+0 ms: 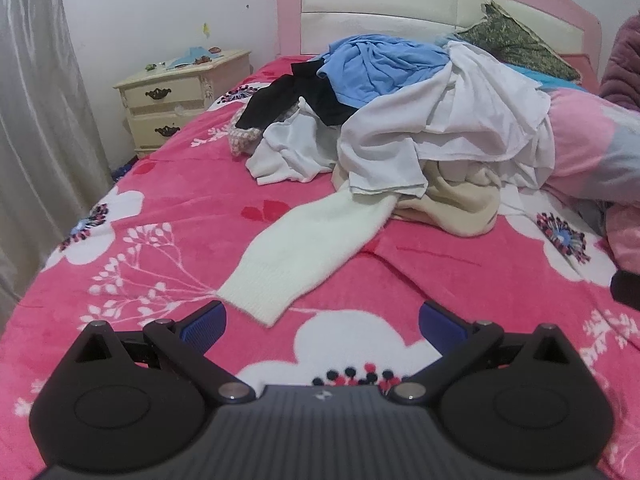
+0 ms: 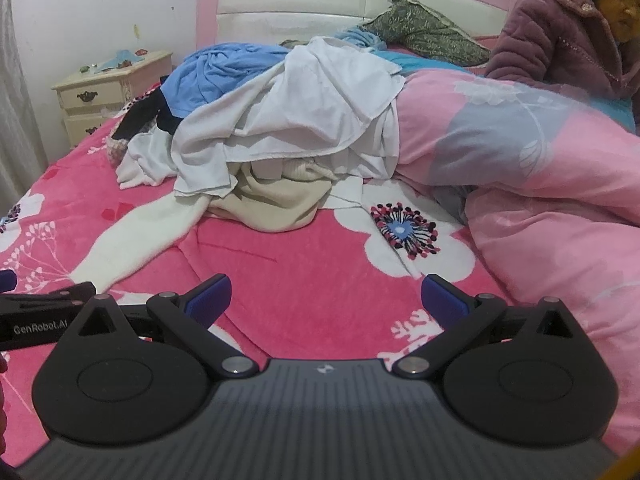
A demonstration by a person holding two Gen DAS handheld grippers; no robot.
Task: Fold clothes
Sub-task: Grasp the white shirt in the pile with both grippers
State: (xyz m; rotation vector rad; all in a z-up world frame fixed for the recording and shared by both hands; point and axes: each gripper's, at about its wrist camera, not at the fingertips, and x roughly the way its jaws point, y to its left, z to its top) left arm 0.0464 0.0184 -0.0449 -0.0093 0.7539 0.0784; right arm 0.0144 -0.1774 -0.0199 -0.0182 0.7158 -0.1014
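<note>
Pink blanket point(image 1: 168, 216): floral print, covers the bed; bare stretch near both cameras.
Left gripper point(image 1: 322, 330): tongs spread wide, nothing between the blue pads point(image 1: 204, 326); hovers over the near part of the blanket.
Right gripper point(image 2: 326, 304): tongs spread wide, nothing held; sits just right of the left gripper, whose body shows at the left edge of the right wrist view.
Clothes pile point(image 1: 420, 120): unfolded heap in the middle of the bed, far from both grippers.
Pile contents: blue garment point(image 1: 376, 68) on top at far left, white shirt point(image 1: 460, 120) draped across the middle, black garment point(image 1: 288, 100) on the left side, cream sweater point(image 1: 452, 204) at the bottom.
Sweater sleeve point(image 1: 304, 256): white knit, stretched out of the pile toward the near left; cuff lies just ahead of the left gripper, not touching it.
Quilt point(image 2: 520, 168): pink and grey, bunched on the right, touching the pile.
Nightstand point(image 1: 180, 96): cream, far left beside the bed.
Person point(image 2: 568, 40): in a purple padded jacket, far right by the headboard point(image 2: 320, 0).
</note>
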